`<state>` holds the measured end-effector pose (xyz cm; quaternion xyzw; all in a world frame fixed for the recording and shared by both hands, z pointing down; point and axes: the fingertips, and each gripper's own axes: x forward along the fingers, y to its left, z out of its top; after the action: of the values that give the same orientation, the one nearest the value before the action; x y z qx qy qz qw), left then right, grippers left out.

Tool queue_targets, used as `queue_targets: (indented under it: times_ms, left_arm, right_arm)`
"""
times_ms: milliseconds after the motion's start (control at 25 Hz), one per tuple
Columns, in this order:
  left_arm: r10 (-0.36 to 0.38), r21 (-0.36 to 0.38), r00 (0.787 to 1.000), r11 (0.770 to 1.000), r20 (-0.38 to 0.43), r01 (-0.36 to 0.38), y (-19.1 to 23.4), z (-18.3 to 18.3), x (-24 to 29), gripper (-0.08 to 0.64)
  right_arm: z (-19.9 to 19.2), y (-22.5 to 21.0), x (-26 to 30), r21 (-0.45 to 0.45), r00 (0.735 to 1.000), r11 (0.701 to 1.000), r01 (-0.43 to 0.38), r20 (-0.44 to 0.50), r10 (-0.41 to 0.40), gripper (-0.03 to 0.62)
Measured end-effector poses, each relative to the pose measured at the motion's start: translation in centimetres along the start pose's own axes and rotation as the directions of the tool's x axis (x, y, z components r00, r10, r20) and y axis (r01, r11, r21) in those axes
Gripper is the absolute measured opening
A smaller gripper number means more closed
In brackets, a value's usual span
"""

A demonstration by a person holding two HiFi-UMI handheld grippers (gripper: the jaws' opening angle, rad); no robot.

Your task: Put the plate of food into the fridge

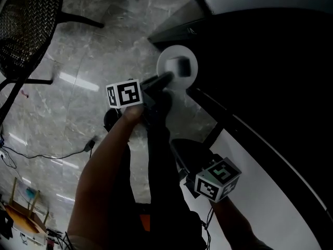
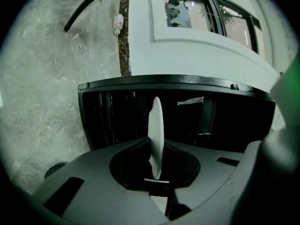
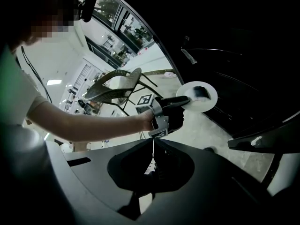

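Note:
A white plate [image 1: 171, 61] carries a grey piece of food [image 1: 182, 65]. My left gripper [image 1: 167, 78] is shut on the plate's near rim and holds it out over the marble floor, just before the dark fridge [image 1: 270, 87]. In the left gripper view the plate [image 2: 155, 130] stands edge-on between the jaws, facing the open black fridge [image 2: 197, 116] and its shelves. The right gripper view shows the plate [image 3: 199, 96] and the left gripper [image 3: 180, 102] from the side. My right gripper [image 1: 180, 158] hangs lower, by the fridge's edge; its jaws [image 3: 152, 143] meet with nothing between them.
A black mesh chair [image 1: 23, 25] stands at the upper left. A cable [image 1: 52, 154] runs across the marble floor. Wooden furniture [image 1: 23, 215] sits in the lower left corner. A small bottle [image 2: 118, 22] lies by the white wall [image 2: 197, 55] behind the fridge.

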<state>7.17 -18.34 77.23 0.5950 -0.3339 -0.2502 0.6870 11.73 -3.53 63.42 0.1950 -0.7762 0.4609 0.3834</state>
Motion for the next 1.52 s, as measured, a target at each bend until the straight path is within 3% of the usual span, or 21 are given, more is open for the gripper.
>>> queue_targets:
  times_ms: [1520]
  left_arm:
    - [-0.014,-0.003,0.997,1.000,0.071,0.014,3.6,1.0,4.1,0.032]
  right_arm:
    - [-1.6,-2.5,0.0,0.013,1.000,1.000,0.006,0.006,-0.006,0.023]
